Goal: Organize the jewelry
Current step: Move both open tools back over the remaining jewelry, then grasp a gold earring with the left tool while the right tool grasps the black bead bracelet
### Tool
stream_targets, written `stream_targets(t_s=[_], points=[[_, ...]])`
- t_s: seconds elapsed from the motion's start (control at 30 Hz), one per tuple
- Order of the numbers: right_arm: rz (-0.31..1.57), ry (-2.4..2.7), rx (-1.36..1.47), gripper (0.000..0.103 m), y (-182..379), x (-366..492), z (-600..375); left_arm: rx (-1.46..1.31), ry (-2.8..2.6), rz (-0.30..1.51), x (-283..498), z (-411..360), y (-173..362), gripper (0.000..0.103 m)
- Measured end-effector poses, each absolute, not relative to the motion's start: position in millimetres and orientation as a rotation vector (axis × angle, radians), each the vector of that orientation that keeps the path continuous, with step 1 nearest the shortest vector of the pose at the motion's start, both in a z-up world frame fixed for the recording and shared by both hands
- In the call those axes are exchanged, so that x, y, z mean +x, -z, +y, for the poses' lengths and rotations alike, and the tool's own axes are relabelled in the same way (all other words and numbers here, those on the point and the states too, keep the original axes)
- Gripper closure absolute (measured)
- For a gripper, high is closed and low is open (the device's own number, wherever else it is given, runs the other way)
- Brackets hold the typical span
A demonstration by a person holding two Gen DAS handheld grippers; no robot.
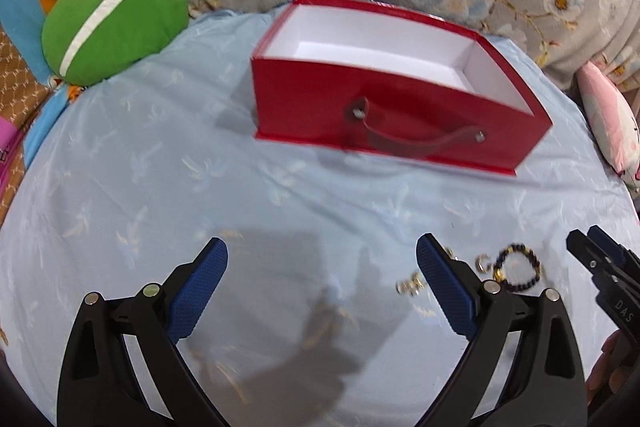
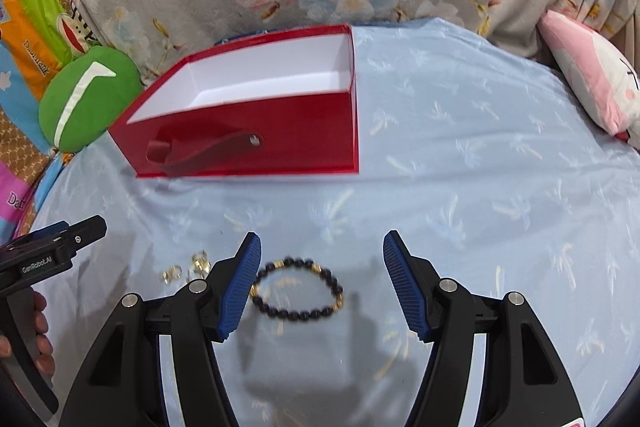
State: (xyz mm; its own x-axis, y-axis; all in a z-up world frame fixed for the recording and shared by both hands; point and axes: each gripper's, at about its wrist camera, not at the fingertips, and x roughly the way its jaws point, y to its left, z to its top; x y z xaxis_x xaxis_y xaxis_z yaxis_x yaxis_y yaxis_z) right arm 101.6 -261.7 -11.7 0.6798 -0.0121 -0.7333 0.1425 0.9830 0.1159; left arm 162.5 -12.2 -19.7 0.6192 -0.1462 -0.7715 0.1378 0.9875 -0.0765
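Right gripper (image 2: pixel 322 281) spread wide, empty, poised over beaded bracelet (image 2: pixel 298 289); left pad just beside the beads, contact not discernible. Left gripper (image 1: pixel 322 291) equally wide, empty, above bare blue bedsheet (image 1: pixel 280 195). Small gold earrings (image 2: pixel 186 269) lying between the two grippers. Red box (image 2: pixel 248 111) open, apparently empty, well beyond.

Risks, judged: beads rolling or sliding out on closing; soft sheet bunching into the pinch; earrings nudged into folds.
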Motion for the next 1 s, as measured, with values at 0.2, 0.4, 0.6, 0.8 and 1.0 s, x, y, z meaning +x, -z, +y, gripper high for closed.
stream_targets(t_s=[0.2,0.4,0.6,0.8,1.0], points=[[0.863,0.116,0.186,0.041,35,96,-265,0.02,0.184,0.92,151,-30,35,0.012],[0.904,0.13,0.2,0.046,55,98,-269,0.03,0.197,0.948,150,-37,45,0.018],[0.93,0.128,0.201,0.055,66,102,-268,0.045,0.215,0.973,150,-43,55,0.023],[0.93,0.122,0.182,0.066,67,109,-264,0.056,0.241,0.995,154,-56,66,0.029],[0.931,0.146,0.128,0.085,68,111,-260,0.105,0.236,0.979,154,-66,72,0.036]])
